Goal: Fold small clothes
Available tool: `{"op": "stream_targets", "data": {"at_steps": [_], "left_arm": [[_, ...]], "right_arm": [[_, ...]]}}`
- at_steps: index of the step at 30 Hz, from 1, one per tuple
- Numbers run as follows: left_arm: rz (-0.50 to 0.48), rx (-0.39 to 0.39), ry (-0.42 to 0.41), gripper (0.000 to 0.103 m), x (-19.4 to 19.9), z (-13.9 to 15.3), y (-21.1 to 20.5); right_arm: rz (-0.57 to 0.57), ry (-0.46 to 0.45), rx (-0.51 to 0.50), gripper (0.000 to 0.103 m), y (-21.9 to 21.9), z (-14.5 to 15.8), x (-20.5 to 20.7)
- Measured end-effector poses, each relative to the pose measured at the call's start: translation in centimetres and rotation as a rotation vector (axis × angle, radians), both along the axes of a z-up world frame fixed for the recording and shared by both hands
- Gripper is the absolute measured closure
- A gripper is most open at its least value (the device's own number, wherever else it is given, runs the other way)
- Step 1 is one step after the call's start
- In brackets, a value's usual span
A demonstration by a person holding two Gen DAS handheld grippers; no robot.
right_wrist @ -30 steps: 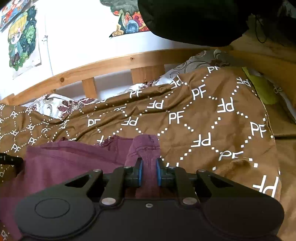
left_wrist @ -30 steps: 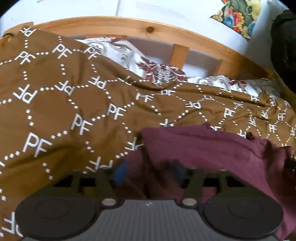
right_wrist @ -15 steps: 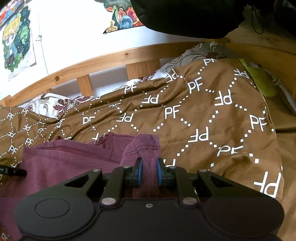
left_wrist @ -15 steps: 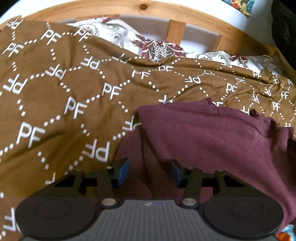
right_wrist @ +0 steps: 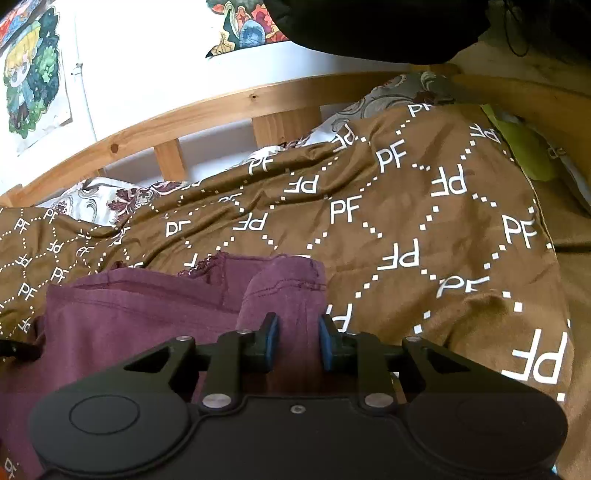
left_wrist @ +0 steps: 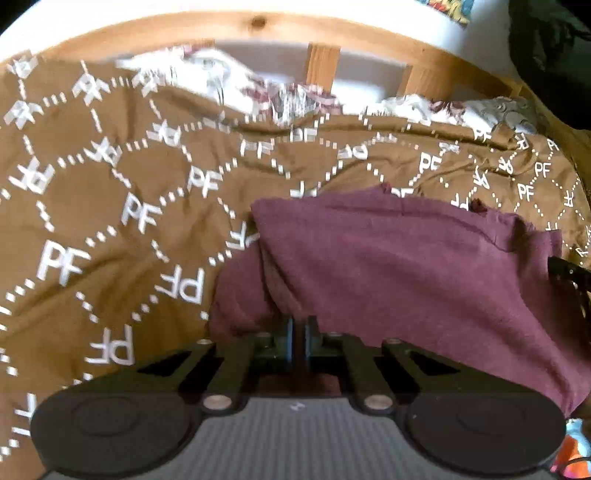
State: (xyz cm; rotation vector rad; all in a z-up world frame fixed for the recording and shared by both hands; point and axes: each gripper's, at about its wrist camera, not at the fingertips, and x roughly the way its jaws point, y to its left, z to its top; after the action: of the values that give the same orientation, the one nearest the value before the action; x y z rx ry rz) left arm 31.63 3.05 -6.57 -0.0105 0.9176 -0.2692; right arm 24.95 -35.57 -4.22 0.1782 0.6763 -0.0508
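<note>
A maroon garment lies on a brown bedspread printed with white PF letters. My left gripper is shut, its pads pinching the garment's near edge where a fold hangs over at the left. In the right wrist view the same garment shows a stitched hem standing up in a fold. My right gripper straddles that fold; its jaws are opening, and the blue pads stand slightly off the cloth between them.
A wooden bed rail with slats runs along the far side against a white wall. Floral pillows sit under the rail. A black bulky item hangs at the top right, and a green cloth lies at the right.
My left gripper has closed from wide open onto the garment's near edge and shifted a little. My right gripper's pads have spread apart from the hem fold they pinched.
</note>
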Motion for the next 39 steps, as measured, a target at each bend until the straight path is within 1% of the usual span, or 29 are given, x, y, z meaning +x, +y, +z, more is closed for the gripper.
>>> {"op": "stream_targets", "data": {"at_steps": [2, 3, 4, 6, 9, 11, 13, 15, 17, 19, 20, 22, 23, 24, 26, 28, 29, 30, 31, 32, 33, 34, 35, 37, 38, 39], "left_arm": [[0.023, 0.020, -0.054, 0.099, -1.1, 1.0, 0.2], [0.036, 0.025, -0.079, 0.099, -1.7, 1.6, 0.3], [0.052, 0.026, -0.109, 0.099, -2.4, 2.3, 0.5], [0.084, 0.025, -0.162, 0.099, -3.8, 3.7, 1.1], [0.118, 0.041, -0.196, 0.099, -5.3, 4.7, 1.6], [0.132, 0.086, -0.173, 0.099, -5.5, 4.1, 1.5], [0.142, 0.115, -0.105, 0.098, -4.7, 2.9, 1.5], [0.146, 0.129, -0.042, 0.098, -3.6, 1.5, 1.4], [0.157, 0.115, 0.000, 0.098, -3.2, 0.6, 1.6], [0.156, 0.112, 0.001, 0.098, -3.3, 0.5, 1.6], [0.152, 0.115, -0.004, 0.098, -3.4, 0.6, 1.6], [0.149, 0.121, -0.006, 0.096, -3.7, 0.6, 1.7], [0.151, 0.124, -0.004, 0.093, -3.7, 0.5, 1.7], [0.156, 0.122, -0.003, 0.091, -3.6, 0.4, 1.6], [0.162, 0.084, 0.004, 0.090, -3.7, 0.5, 1.9], [0.159, 0.055, 0.006, 0.088, -3.4, 0.7, 2.0], [0.158, 0.051, 0.002, 0.081, -3.4, 0.9, 2.0], [0.158, 0.053, -0.004, 0.073, -3.6, 1.1, 2.0], [0.160, 0.061, -0.010, 0.049, -3.7, 1.3, 1.9], [0.166, 0.070, -0.023, 0.032, -3.9, 1.5, 1.9], [0.172, 0.078, -0.044, 0.028, -4.2, 1.8, 1.9], [0.175, 0.085, -0.063, 0.025, -4.4, 2.0, 1.9], [0.177, 0.093, -0.078, 0.021, -4.6, 2.4, 1.8], [0.180, 0.099, -0.099, 0.013, -5.1, 2.8, 1.8], [0.182, 0.099, -0.107, 0.011, -5.3, 3.0, 1.7], [0.183, 0.100, -0.115, 0.010, -5.5, 3.2, 1.6]], "right_arm": [[0.002, -0.003, 0.007, 0.078, -0.1, 0.0, -0.1], [0.008, -0.009, 0.012, 0.086, -0.1, 0.1, -0.2], [0.014, -0.018, 0.010, 0.089, 0.0, 0.2, -0.3], [0.025, -0.057, -0.017, 0.092, 0.5, 0.7, -0.7], [0.048, -0.144, -0.045, 0.093, 1.3, 1.7, -1.4], [0.060, -0.198, -0.091, 0.093, 1.9, 2.3, -1.4], [0.066, -0.216, -0.114, 0.093, 2.2, 2.5, -1.0], [0.058, -0.179, -0.131, 0.093, 2.1, 1.9, -0.2], [0.044, -0.113, -0.148, 0.093, 1.8, 0.8, 0.5], [0.024, -0.058, -0.151, 0.093, 1.4, -0.1, 0.7], [0.015, -0.046, -0.145, 0.093, 1.1, -0.2, 0.7], [0.001, -0.039, -0.121, 0.093, 0.8, -0.2, 0.4], [-0.001, -0.038, -0.119, 0.093, 0.9, -0.2, 0.1], [0.001, -0.036, -0.125, 0.093, 1.0, -0.2, 0.0], [0.005, -0.027, -0.141, 0.093, 1.3, -0.4, -0.2], [0.002, -0.018, -0.137, 0.093, 1.2, -0.5, -0.5], [0.003, -0.017, -0.131, 0.092, 1.2, -0.5, -0.6], [0.004, -0.015, -0.121, 0.090, 1.1, -0.5, -0.7], [0.003, -0.013, -0.115, 0.088, 1.0, -0.4, -0.8], [0.000, -0.014, -0.113, 0.086, 0.9, -0.4, -1.0], [0.001, -0.017, -0.119, 0.080, 0.9, -0.3, -1.3], [0.004, -0.019, -0.129, 0.071, 0.9, -0.1, -1.6], [0.003, -0.020, -0.143, 0.066, 1.0, 0.1, -1.9], [0.010, -0.038, -0.166, 0.043, 1.3, 0.6, -2.5], [0.016, -0.052, -0.176, 0.038, 1.5, 0.9, -3.0], [0.022, -0.069, -0.187, 0.029, 1.7, 1.3, -3.4]]}}
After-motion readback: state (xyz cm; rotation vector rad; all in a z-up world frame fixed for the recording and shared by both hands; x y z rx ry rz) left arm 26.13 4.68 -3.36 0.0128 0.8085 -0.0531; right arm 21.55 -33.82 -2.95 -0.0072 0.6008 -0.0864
